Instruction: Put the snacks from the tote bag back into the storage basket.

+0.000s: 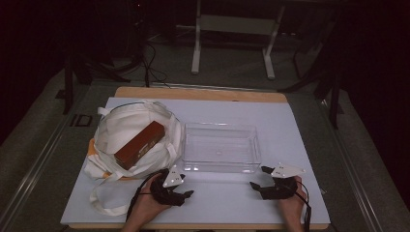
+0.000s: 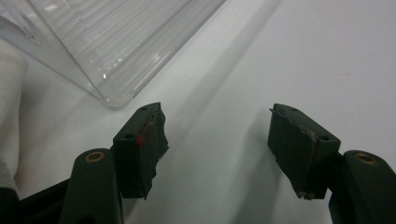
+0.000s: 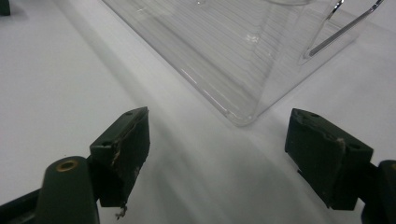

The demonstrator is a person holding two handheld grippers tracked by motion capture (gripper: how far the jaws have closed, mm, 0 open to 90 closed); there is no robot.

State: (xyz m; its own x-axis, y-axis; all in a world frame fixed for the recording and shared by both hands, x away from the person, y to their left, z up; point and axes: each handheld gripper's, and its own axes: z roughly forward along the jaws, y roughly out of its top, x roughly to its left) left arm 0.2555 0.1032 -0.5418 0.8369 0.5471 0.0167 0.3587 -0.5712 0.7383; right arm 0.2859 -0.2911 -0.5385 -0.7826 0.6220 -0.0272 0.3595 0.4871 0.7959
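So far nothing looks moved: the work appears to be at its very start. On the white sheet [image 1: 290, 125] that covers the table, a white cloth bag [image 1: 126, 140] lies at the left, its mouth open, and a brown box [image 1: 140, 144] rests on top of it, slanting from near left to far right. Just right of the bag stands a clear plastic tray [image 1: 221, 166], and its floor is bare.

Both grippers sit at the near edge, low over the sheet. The left gripper [image 1: 186, 193] is near the tray's near left corner, just right of the bag's loose handle; the right gripper [image 1: 258, 180] is near the tray's near right corner. In the left gripper view the two black jaws stand wide apart with only the white sheet between them, the tray's rounded corner [image 2: 112, 100] just beyond the left one and a fold of the bag [image 2: 11, 93] at the left edge. The right gripper view tells the same story: jaws spread, nothing between them, the tray's corner [image 3: 240, 119] just ahead. So both are released and hold nothing.

Judging from the layout, the box is meant to come out of the bag and go into the tray. None of that is done: the box is untouched and well apart from either gripper. What is left is the whole of it, a reach far and left to the box, a grasp across its narrow sides, a lift clear of the cloth and a set-down in the tray.
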